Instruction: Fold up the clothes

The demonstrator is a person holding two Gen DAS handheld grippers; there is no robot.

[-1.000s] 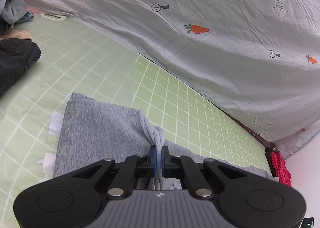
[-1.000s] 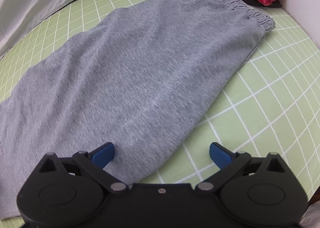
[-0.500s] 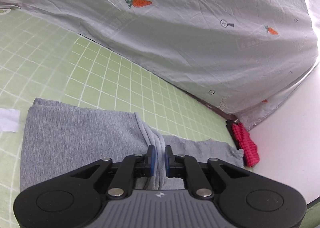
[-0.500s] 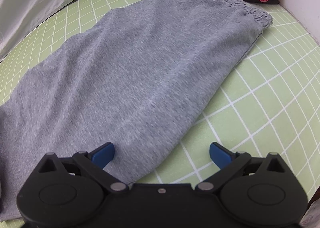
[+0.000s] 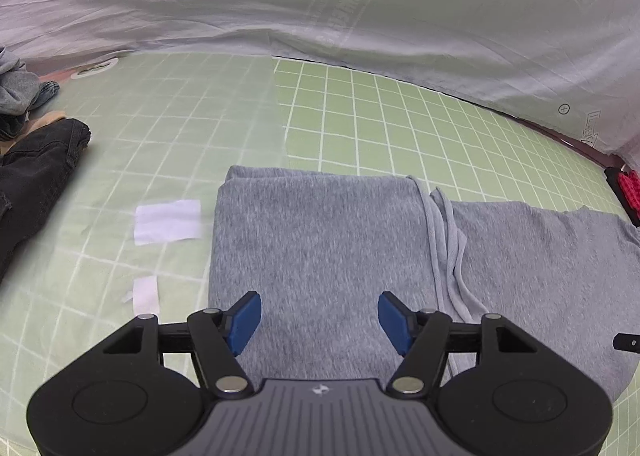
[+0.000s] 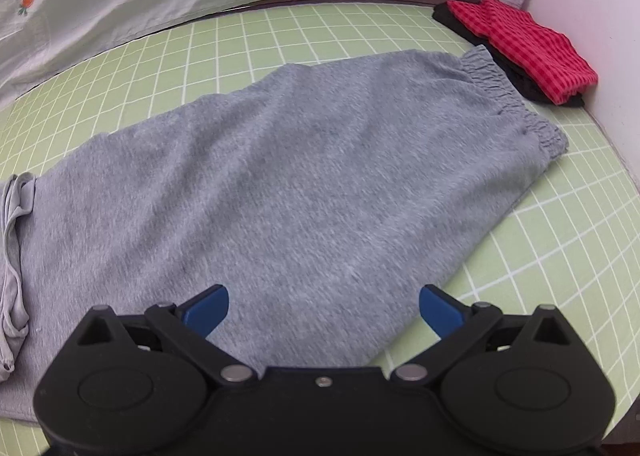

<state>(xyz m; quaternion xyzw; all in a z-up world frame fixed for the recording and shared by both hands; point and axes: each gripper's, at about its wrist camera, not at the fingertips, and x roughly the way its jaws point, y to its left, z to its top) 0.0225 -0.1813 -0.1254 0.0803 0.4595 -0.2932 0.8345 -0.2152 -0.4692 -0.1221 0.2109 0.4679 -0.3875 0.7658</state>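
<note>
Grey sweat shorts (image 5: 320, 240) lie flat on the green grid mat (image 5: 360, 112). In the left wrist view one end is folded over the rest, and its hem edge (image 5: 444, 240) runs across the cloth. My left gripper (image 5: 320, 320) hovers just above the folded part; its jaws are opening and nothing is between them. From the right wrist view, the shorts (image 6: 304, 176) stretch to the gathered waistband (image 6: 516, 104) at the right. My right gripper (image 6: 324, 308) stands open over the near edge of the cloth, holding nothing.
A folded red checked garment on a black one (image 6: 524, 44) lies at the mat's far right corner. Black jeans (image 5: 32, 184) and a grey heap (image 5: 16, 92) lie at the left. Two white tape strips (image 5: 168, 222) are on the mat. A carrot-print sheet (image 5: 360, 16) hangs behind.
My left gripper let go of the pinched hem and opened wide; the fold now lies flat. Its view swung left. The right gripper rose a little over the shorts, still open.
</note>
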